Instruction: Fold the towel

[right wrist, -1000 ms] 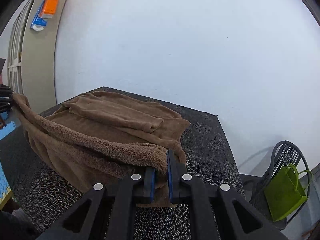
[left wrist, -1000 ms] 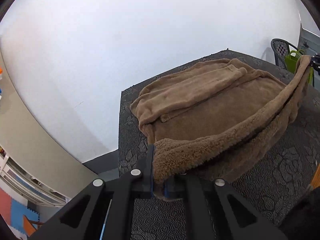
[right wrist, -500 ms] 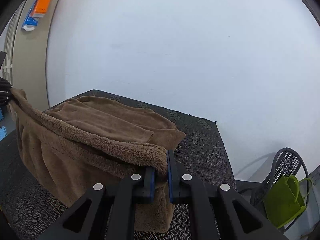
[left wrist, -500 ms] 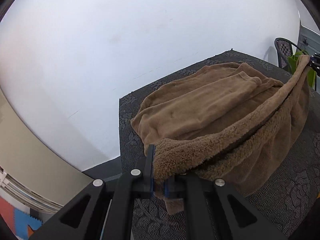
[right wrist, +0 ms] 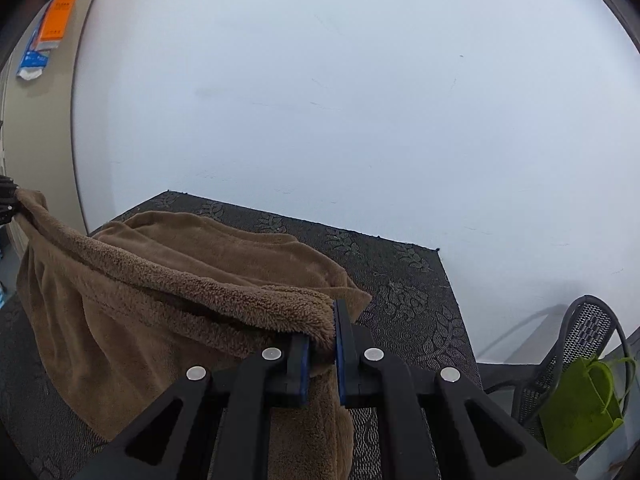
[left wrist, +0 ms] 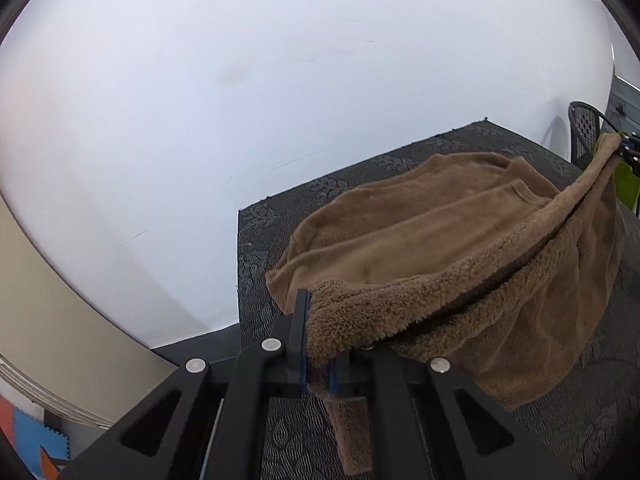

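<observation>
L wrist view: your left gripper (left wrist: 318, 364) is clamped on a corner of the brown towel (left wrist: 460, 256), fleecy edge bunched between the blue pads, a short tail of cloth hanging below the jaws. From that grip the raised edge runs up and to the right, sagging a bit, to your right gripper (left wrist: 628, 150), tiny at the far right edge. Below that edge the cloth hangs like a curtain down to the table (left wrist: 272, 240), dark w/ a floral pattern. Ahead of the tool, the rest of the towel lies on the table in loose layers. Beyond it: white wall (left wrist: 280, 100). Chair (left wrist: 584, 128) at far right, behind the held edge.

R wrist view: your right gripper (right wrist: 322, 354) is pinched on the other corner, pile squeezed between the pads, cloth drooping under the jaws. Edge runs left and up to the left gripper (right wrist: 6, 200), barely visible at the frame's left edge. Hanging panel sits left of the tool; flat part lies ahead-left on the table (right wrist: 412, 300). Right of the tool, off the table: mesh chair (right wrist: 588, 332) w/ a green bag (right wrist: 580, 412). Orange and blue packets (right wrist: 48, 32) upper left on a beige panel.
</observation>
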